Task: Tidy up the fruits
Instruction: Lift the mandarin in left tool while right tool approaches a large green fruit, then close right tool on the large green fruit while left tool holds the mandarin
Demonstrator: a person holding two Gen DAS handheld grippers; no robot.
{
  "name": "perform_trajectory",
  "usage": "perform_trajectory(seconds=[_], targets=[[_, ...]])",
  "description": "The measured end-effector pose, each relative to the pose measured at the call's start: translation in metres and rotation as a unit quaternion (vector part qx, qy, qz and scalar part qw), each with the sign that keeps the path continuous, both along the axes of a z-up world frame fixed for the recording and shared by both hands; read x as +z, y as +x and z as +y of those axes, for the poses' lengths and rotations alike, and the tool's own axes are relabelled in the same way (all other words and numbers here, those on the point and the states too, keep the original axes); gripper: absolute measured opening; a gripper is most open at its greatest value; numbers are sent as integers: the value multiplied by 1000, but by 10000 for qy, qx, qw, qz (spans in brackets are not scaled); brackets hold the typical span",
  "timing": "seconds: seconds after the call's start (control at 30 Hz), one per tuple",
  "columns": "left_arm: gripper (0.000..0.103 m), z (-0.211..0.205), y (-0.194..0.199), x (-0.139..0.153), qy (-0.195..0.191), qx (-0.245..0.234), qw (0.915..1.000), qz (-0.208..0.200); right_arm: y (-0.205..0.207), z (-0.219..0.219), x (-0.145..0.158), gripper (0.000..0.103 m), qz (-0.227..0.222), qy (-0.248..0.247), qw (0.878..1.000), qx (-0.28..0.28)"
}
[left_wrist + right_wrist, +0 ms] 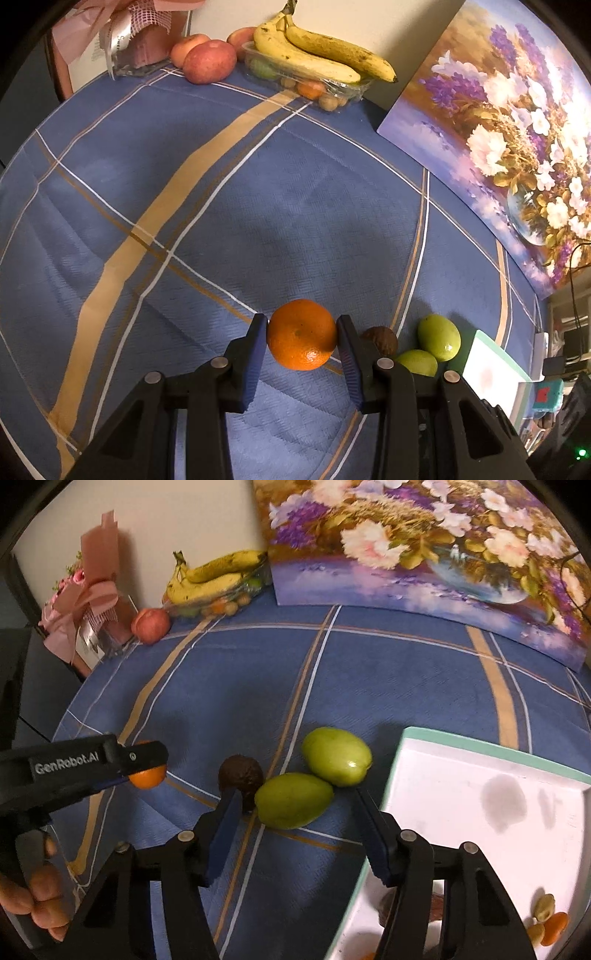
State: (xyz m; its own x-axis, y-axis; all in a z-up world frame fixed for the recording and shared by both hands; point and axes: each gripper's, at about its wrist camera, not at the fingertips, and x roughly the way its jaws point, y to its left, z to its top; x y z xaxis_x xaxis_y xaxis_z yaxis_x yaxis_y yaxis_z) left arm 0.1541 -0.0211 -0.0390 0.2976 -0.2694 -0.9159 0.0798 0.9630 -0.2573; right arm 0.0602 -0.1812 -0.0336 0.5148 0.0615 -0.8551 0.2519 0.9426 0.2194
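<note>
Blue checked cloth (pixel 258 206) with tan and white stripes covers the table we work over, with a flower painting (pixel 424 542) propped along the far edge and yellow bananas (pixel 317 51) on a clear plastic tub beside red apples (pixel 208 61) in the far corner. Our left gripper (pixel 301 334) is clamped on a small round orange mandarin (pixel 301 334), one blue pad on each flank at its widest part, and we judge from its shadow that it hangs just clear of the cloth. We judge the mandarin light, with a soft peel that dents under hard pressure, so a moderate squeeze across the middle suits it. Our right gripper (pixel 293 808) stands about half open with nothing pressed between its pads; the nearer of two smooth green oval fruits (pixel 293 800) lies on the cloth between its fingers, touching the second green fruit (pixel 336 757) behind it and a dark brown wrinkled fruit (pixel 242 773) on its left. The green skin looks glossy and likely slippery, the flesh firm, so we would take it across its short axis at the belly, keeping the left finger from nudging the brown one. Just to the right sits the white tray with a mint-green rim (pixel 491 753), already holding a few small pieces in its near corner.
</note>
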Motion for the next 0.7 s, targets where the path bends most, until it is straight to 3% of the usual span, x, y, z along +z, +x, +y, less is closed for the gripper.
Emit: perform_trajectory(seconds=[0.7], targets=[[41, -7, 1, -5, 89, 16, 10000, -27, 14, 7, -22, 57, 254, -127, 9995, 112]])
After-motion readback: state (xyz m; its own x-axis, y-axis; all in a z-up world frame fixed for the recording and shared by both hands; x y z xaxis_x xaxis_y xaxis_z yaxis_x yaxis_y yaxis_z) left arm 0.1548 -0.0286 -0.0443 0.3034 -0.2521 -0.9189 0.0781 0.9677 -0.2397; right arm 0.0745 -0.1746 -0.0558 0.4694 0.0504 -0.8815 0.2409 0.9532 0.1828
